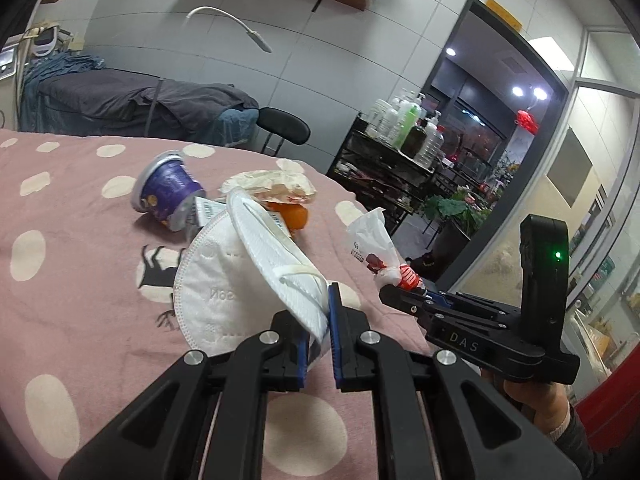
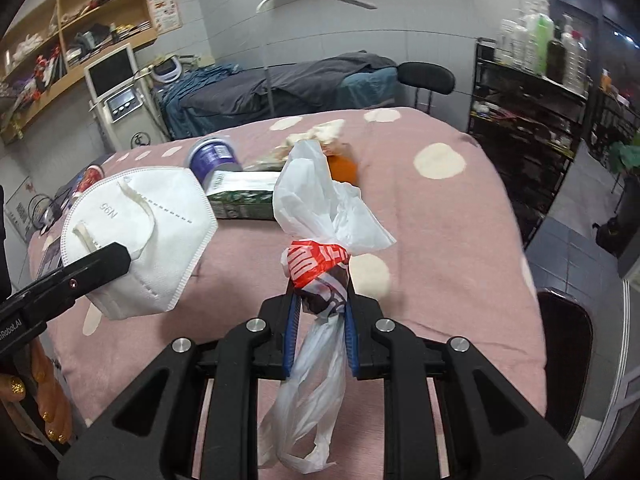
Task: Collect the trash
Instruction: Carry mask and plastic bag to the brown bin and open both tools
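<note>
The left gripper (image 1: 320,320) is clamped on the edge of a white face mask (image 1: 248,264), which sticks up in the middle of the left wrist view. The right gripper (image 2: 320,308) is squeezed tight on a white plastic bag (image 2: 320,216) with red print; the bag's top fans out above the blue pads (image 2: 290,336) and its tail hangs down between the black arms at the bottom of the frame. Whether anything is inside the bag cannot be seen. Behind the mask, near the middle of the left view, a purple cup (image 1: 168,188) lies on its side on the pink dotted blanket (image 1: 72,280), and its open end faces away, so its inside is hidden. Just beside it lie a crumpled paper wrapper (image 1: 272,184) and an orange thing (image 1: 294,216), partly covered by the mask. In the right wrist view a green and white box (image 2: 244,196) lies flat between the cup and the bag, its far end hidden behind the bag. The blanket's edge drops off on the right side of both frames, with floor and a black shelf of bottles (image 2: 536,76) beyond. The lower middle of the blanket is bare. In the lower left corner of the right view, a hand (image 2: 36,400) with orange nails is cut off by the frame.
</note>
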